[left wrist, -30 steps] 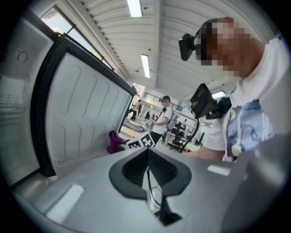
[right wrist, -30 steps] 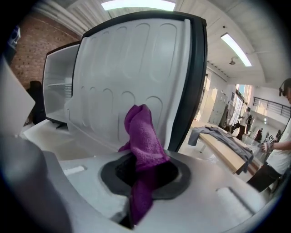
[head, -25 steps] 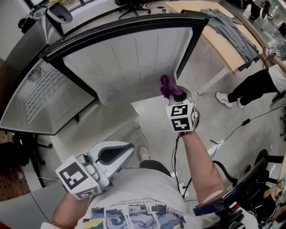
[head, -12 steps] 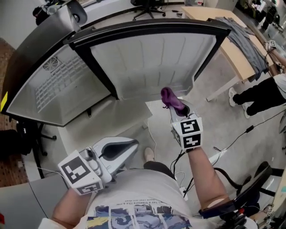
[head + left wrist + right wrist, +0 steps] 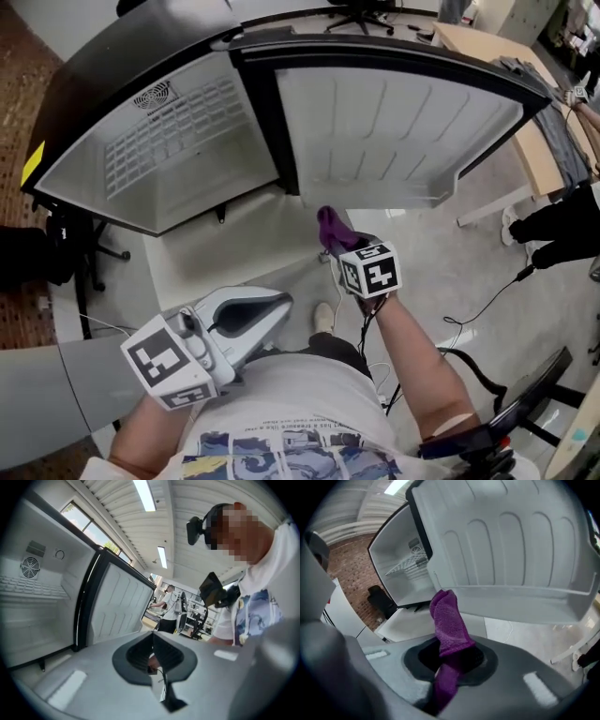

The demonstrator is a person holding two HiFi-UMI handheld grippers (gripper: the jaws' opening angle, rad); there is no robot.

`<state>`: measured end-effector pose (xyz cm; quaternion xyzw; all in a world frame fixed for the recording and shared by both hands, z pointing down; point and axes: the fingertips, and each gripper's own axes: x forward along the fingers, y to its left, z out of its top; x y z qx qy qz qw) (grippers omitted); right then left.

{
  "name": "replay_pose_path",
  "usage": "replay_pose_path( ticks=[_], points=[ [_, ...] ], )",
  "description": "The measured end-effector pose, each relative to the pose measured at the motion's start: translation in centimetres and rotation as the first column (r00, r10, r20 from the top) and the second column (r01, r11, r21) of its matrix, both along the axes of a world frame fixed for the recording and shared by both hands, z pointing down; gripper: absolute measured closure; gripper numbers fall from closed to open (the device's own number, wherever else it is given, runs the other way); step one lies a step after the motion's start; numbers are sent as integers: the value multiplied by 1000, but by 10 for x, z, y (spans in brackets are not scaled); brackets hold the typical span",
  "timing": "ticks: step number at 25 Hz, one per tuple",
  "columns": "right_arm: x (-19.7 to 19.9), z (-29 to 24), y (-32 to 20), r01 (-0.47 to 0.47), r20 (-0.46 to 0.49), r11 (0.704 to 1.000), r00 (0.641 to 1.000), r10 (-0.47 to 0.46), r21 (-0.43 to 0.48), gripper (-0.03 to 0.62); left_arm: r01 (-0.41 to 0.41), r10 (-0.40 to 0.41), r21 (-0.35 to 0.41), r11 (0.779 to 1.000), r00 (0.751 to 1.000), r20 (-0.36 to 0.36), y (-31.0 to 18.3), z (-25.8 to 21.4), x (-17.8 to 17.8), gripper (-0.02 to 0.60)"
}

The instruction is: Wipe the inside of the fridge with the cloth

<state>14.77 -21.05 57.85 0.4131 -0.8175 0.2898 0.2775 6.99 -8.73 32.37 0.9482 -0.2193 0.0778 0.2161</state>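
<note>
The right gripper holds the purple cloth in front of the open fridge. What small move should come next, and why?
Probably carry the right gripper forward and left into the fridge compartment. The purple cloth is clamped in its jaws but sits outside, near the open door, touching no inner surface, so wiping cannot begin there.

Pale grey floor [image 5: 450, 272]; wooden table [image 5: 530, 155]; ceiling strip lights [image 5: 144, 494]; brick wall [image 5: 344, 564]

A grey garment [image 5: 553, 112] is draped over a wooden table [image 5: 469, 39]. A black cable [image 5: 487, 302] is trailed across the floor [image 5: 441, 253], and a black chair [image 5: 28, 258] is seen at left.
</note>
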Motion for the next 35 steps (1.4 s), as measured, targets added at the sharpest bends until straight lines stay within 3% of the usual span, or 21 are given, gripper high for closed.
replay_pose_path(
  ticks=[3, 8, 13, 18, 35],
  points=[
    [-8, 12, -16, -27, 48, 996, 998, 31, -83, 540, 39, -39, -7, 999, 999, 11, 1, 2, -17, 574],
    [-28, 11, -44, -47, 210, 983, 974, 84, -176, 540, 89, -89, -18, 996, 996, 18, 3, 6, -32, 574],
    [-45, -1, -60, -49, 353, 979, 928, 119, -200, 540, 99, -99, -22, 995, 995, 19, 2, 9, -31, 574],
    [-38, -6, -62, -74, 467, 966, 864, 186, -248, 540, 86, -85, -24, 996, 996, 21, -4, 10, -23, 574],
    [51, -11, -78, -173, 518, 946, 802, 297, -275, 540, -44, 45, -16, 999, 998, 37, -22, 11, 43, 574]
  ],
)
